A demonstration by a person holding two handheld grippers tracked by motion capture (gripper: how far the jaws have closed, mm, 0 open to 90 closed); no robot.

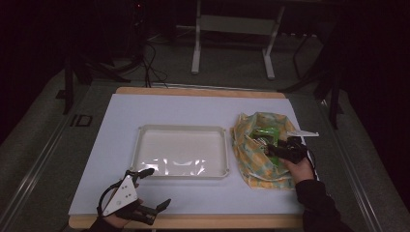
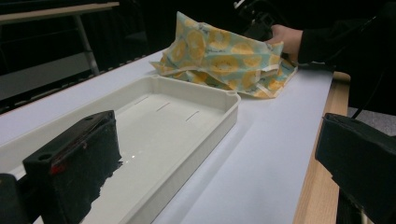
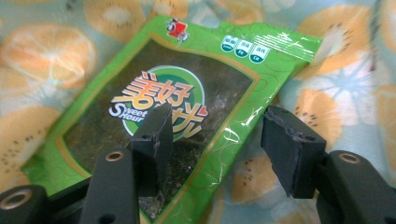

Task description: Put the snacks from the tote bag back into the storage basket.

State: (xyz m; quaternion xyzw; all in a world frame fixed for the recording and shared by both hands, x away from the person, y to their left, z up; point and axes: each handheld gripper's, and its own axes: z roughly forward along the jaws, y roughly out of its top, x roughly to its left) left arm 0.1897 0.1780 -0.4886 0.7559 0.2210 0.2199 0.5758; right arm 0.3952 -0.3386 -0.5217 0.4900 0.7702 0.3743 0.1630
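Right gripper (image 3: 215, 140) sits over a green snack packet (image 3: 163, 107), jaws spread, one pad above the packet's printed face, the other over its right edge (contact not clear, nothing pinched). Packet lies inside a fruit-print cloth bag (image 1: 258, 147) at the right edge of the white mat (image 1: 121, 121), bag mouth open; in the high view the right gripper (image 1: 280, 147) reaches into it. Left gripper (image 1: 152, 188) rests at the mat's near left corner, jaws spread wide, holding nothing. White tray (image 1: 181, 130) sits mid-mat, just beside the bag, its near left corner by the left gripper's upper jaw.
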